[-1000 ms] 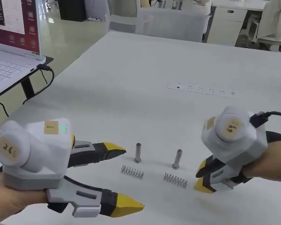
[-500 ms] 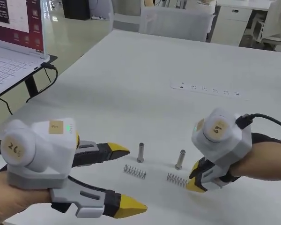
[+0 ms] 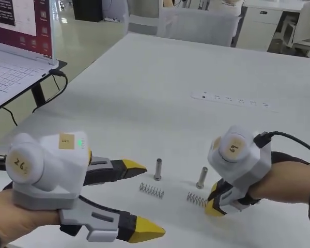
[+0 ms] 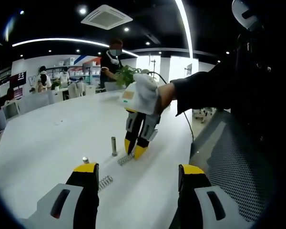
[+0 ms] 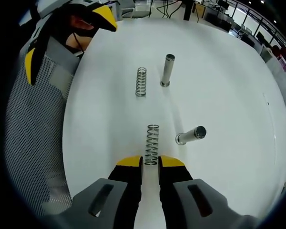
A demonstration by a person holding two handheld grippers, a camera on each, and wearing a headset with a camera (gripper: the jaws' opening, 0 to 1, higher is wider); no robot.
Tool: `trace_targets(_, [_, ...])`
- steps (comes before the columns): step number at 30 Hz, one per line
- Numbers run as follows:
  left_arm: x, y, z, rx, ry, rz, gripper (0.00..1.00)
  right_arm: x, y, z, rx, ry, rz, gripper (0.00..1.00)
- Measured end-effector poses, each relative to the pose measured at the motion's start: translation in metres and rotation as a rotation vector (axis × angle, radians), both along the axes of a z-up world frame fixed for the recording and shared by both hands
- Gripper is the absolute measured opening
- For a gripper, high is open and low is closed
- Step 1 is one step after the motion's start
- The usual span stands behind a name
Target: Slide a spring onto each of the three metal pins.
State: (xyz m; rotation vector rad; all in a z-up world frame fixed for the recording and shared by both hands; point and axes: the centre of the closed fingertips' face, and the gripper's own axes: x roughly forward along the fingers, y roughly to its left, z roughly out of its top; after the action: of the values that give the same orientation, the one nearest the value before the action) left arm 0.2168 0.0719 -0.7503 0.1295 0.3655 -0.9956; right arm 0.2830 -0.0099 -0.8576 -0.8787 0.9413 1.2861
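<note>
I'm closing my right gripper (image 5: 151, 161), jaws narrow, around the nearer spring (image 5: 152, 138); can't tell if it's biting yet. I'm aiming for a light, square pinch, with the left gripper (image 4: 138, 168) hanging wide.

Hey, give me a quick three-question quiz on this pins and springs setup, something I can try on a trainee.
1. True or false: the left-hand pin and the right-hand pin in the head view each already carry a spring.
2. Pick one: the left gripper is A) wide open, holding nothing; B) shut on a pin; C) shut on a spring.
3. Short answer: the right gripper has its tips at the end of which thing?

Key
1. False: both pins are bare.
2. A.
3. The near spring. The far spring lies untouched on the table.
</note>
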Motion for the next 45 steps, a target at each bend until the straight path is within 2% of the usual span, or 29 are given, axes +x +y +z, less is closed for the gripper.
trace_targets(12, [0.000,0.000,-0.001,0.002,0.002,-0.006,0.63,0.003,0.002,0.000,-0.005,-0.032,0.019,0.09])
trace_targets(17, [0.000,0.000,0.000,0.001,0.001,-0.006,0.62,0.000,0.001,0.007,0.005,-0.027,0.012,0.08])
trace_targets(26, [-0.001,0.000,0.001,-0.002,-0.003,-0.010,0.60,-0.014,0.003,0.036,0.041,-0.028,0.043,0.08])
trace_targets(33, [0.001,0.002,0.006,-0.006,-0.017,-0.003,0.58,-0.029,0.010,0.064,0.063,-0.035,0.106,0.08])
trace_targets(45, [0.003,-0.001,0.021,0.002,-0.036,-0.032,0.50,-0.044,0.025,0.092,0.099,-0.063,0.177,0.08])
